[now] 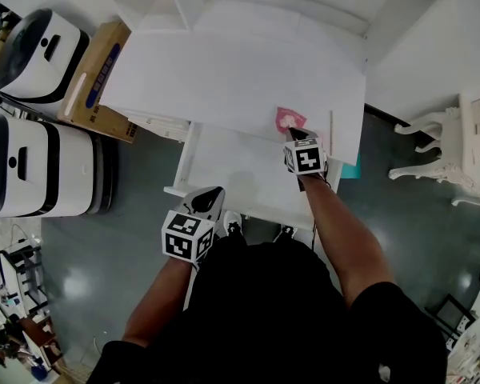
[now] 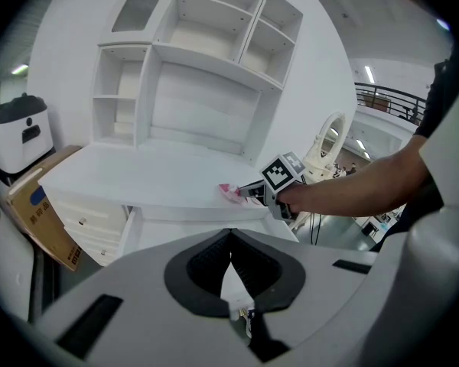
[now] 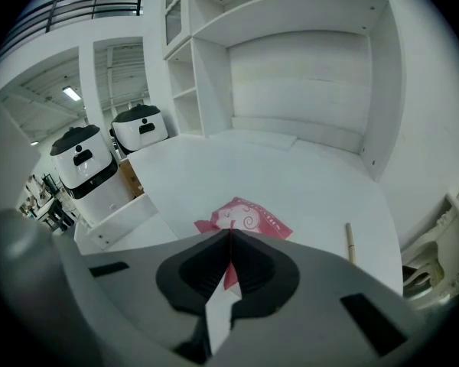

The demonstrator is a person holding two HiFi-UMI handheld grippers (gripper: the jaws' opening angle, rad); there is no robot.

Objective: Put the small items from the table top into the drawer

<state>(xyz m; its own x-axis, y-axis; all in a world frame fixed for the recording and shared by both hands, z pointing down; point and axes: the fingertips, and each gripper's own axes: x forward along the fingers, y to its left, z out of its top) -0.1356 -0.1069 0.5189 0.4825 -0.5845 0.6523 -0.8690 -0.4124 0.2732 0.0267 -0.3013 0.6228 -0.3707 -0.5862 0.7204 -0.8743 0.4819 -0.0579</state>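
Note:
A pink packet (image 1: 289, 119) lies at the front edge of the white desk top (image 1: 224, 78), just above the open white drawer (image 1: 186, 160). My right gripper (image 1: 298, 134) is at the packet's near edge. In the right gripper view the jaws are closed, with the pink packet (image 3: 249, 219) pinched between them at my right gripper (image 3: 229, 233). A thin wooden stick (image 1: 331, 130) lies on the desk to the packet's right. My left gripper (image 1: 211, 192) hovers over the drawer's front left corner, shut and holding nothing.
Two white-and-black appliances (image 1: 40, 50) (image 1: 32, 166) and a cardboard box (image 1: 96, 74) stand on the floor to the left. A white ornate chair (image 1: 456, 158) is at the right. Open white shelves (image 2: 206, 44) rise at the desk's back.

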